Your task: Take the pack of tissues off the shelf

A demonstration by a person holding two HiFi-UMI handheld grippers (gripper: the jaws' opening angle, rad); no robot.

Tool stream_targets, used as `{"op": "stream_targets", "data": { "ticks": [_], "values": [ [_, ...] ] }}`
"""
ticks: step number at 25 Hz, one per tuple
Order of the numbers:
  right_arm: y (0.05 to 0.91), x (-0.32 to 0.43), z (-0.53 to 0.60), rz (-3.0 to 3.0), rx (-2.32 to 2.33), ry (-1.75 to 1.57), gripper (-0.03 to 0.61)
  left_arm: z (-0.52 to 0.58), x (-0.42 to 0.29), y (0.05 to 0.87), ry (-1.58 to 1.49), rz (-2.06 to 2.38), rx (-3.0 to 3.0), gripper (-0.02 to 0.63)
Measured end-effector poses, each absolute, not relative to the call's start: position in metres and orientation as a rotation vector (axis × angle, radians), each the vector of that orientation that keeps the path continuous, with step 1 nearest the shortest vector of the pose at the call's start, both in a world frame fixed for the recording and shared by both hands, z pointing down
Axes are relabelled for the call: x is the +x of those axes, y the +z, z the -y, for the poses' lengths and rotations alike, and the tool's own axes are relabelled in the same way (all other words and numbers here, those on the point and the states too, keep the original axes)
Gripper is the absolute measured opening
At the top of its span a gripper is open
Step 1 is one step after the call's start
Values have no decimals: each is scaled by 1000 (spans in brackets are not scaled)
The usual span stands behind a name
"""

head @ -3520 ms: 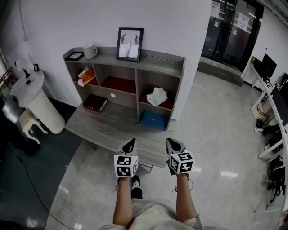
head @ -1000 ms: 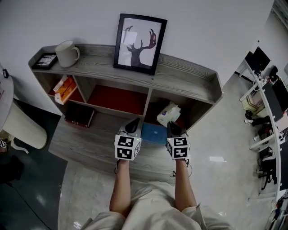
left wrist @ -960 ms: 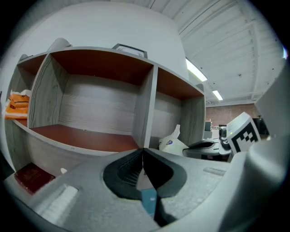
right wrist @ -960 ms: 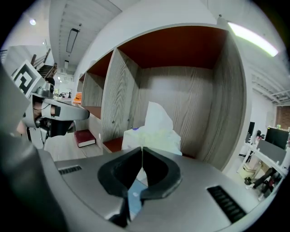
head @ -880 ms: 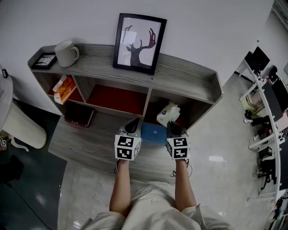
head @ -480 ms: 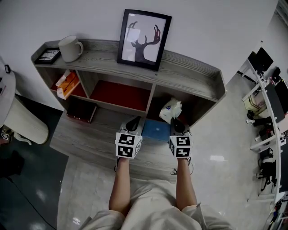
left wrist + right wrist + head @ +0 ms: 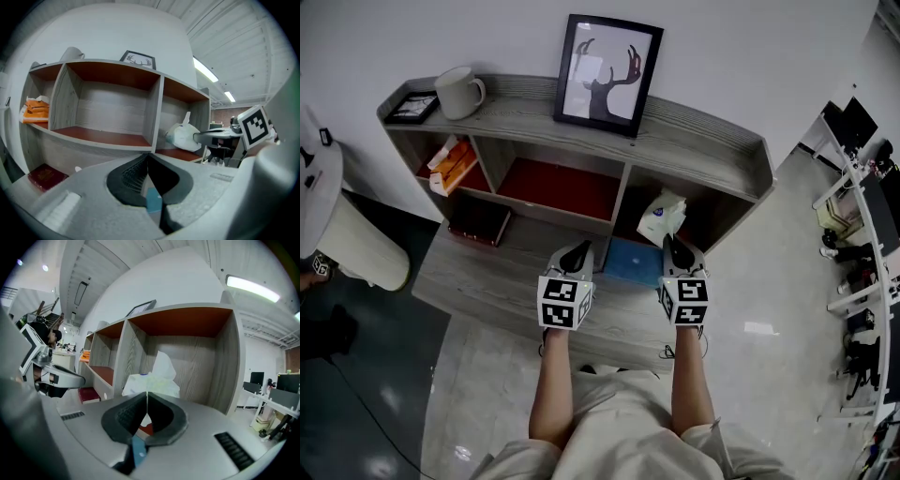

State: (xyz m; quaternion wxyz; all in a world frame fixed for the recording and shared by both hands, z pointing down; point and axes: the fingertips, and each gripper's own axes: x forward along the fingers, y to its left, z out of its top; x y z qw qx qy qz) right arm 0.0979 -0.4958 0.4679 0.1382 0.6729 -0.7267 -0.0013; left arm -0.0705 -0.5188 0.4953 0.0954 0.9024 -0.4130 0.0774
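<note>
The white pack of tissues [image 7: 661,216] sits in the right-hand upper compartment of the grey wooden shelf [image 7: 703,150], one tissue sticking up. My right gripper [image 7: 672,246] hangs just in front of and below it, jaws shut with nothing between them. In the right gripper view the pack [image 7: 157,373] stands straight ahead, beyond the shut gripper [image 7: 147,399]. My left gripper [image 7: 577,251] is shut and empty in front of the middle compartment. In the left gripper view, the shut gripper [image 7: 148,157] faces the divider, with the pack [image 7: 185,137] to the right.
A framed deer picture [image 7: 609,62], a white mug [image 7: 461,92] and a small frame [image 7: 412,106] stand on the shelf's top. An orange pack [image 7: 450,164] fills the left compartment. A dark red book [image 7: 478,217] and a blue book [image 7: 635,262] lie on the lower ledge. A white round table [image 7: 337,216] stands left.
The view has drawn closer to the shelf. Both grippers have moved forward over the lower ledge, the right one up to the tissue compartment. Both stay shut.
</note>
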Motion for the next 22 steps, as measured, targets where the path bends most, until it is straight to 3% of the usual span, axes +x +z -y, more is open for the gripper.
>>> {"op": "stream_targets", "data": {
  "ticks": [9, 22],
  "values": [
    [478, 76, 473, 2191, 1897, 39, 17, 491, -98, 513, 253, 1305, 2589, 11],
    [470, 80, 445, 2296, 1849, 20, 17, 447, -86, 523, 316, 1369, 2543, 9]
  ]
}}
